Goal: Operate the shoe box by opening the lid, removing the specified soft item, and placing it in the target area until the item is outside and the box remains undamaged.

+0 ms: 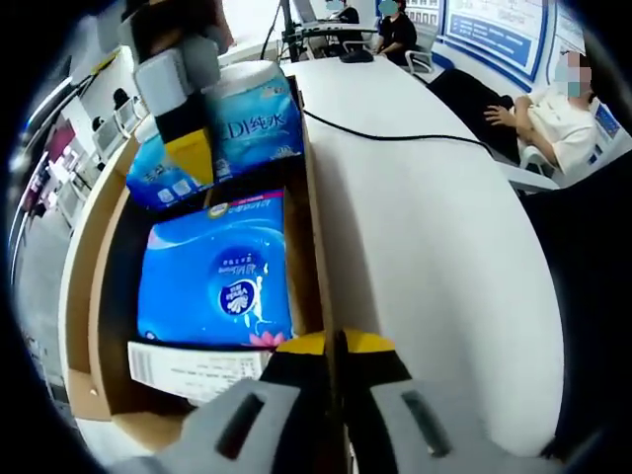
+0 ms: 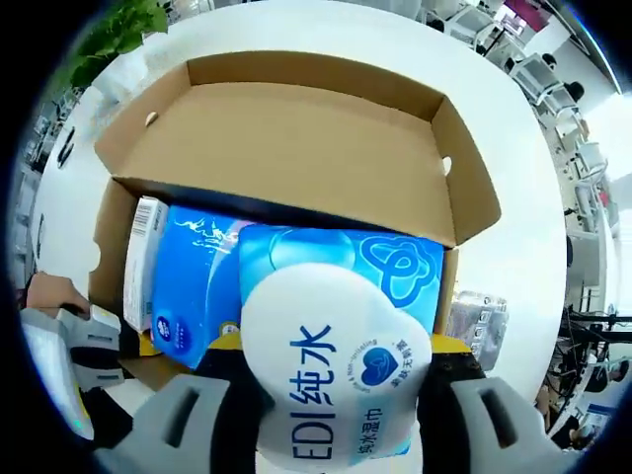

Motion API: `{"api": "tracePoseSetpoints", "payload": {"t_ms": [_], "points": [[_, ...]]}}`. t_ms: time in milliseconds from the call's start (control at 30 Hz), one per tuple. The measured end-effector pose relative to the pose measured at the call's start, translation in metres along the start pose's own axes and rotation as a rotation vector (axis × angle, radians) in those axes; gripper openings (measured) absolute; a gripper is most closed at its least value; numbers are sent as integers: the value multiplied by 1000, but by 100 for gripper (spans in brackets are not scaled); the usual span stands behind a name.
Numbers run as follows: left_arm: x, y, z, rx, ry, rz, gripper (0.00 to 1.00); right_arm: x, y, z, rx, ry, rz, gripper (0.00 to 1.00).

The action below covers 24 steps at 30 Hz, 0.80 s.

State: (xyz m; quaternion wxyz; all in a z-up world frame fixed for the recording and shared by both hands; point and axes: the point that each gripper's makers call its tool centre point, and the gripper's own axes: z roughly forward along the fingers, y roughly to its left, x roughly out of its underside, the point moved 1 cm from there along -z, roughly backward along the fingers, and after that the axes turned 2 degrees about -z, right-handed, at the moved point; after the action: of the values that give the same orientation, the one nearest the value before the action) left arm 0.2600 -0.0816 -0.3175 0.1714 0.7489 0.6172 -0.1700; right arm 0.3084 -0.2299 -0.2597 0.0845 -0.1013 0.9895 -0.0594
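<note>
Above the open shoe box (image 2: 296, 148), the right gripper (image 2: 331, 380) clamps a pack of wet wipes (image 2: 331, 370).

A blue tissue pack (image 1: 212, 272) lies inside the box beside a white labelled carton (image 2: 143, 257); the lid (image 2: 286, 138) stands folded back. The left gripper (image 1: 334, 346) has its jaws pressed together on the box's side wall (image 1: 316, 247). The box sits on a white table (image 1: 434, 257), a black cable (image 1: 395, 135) crossing it.

Brown cardboard shoe box (image 2: 296, 148), blue tissue pack (image 1: 217, 281), white-and-blue wipes pack (image 2: 336, 380), white table (image 1: 425, 247)
</note>
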Motion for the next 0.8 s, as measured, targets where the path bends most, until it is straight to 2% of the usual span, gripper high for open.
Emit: {"api": "tracePoseSetpoints", "payload": {"t_ms": [167, 233, 433, 600, 800], "points": [[-1, -3, -1, -1, 1, 1, 3, -3, -5, -18, -5, -19, -4, 63], [-1, -4, -1, 3, -3, -2, 3, -5, -5, -25, -7, -56, -37, 63], [-2, -4, -1, -5, -2, -5, 3, 0, -12, -38, -18, -62, -13, 62], [-2, -3, -1, -7, -5, -13, 3, 7, -23, -49, -2, -67, -52, 62], [-1, -9, -1, -3, -7, -15, 3, 13, -39, -58, 15, -66, -58, 62]]}}
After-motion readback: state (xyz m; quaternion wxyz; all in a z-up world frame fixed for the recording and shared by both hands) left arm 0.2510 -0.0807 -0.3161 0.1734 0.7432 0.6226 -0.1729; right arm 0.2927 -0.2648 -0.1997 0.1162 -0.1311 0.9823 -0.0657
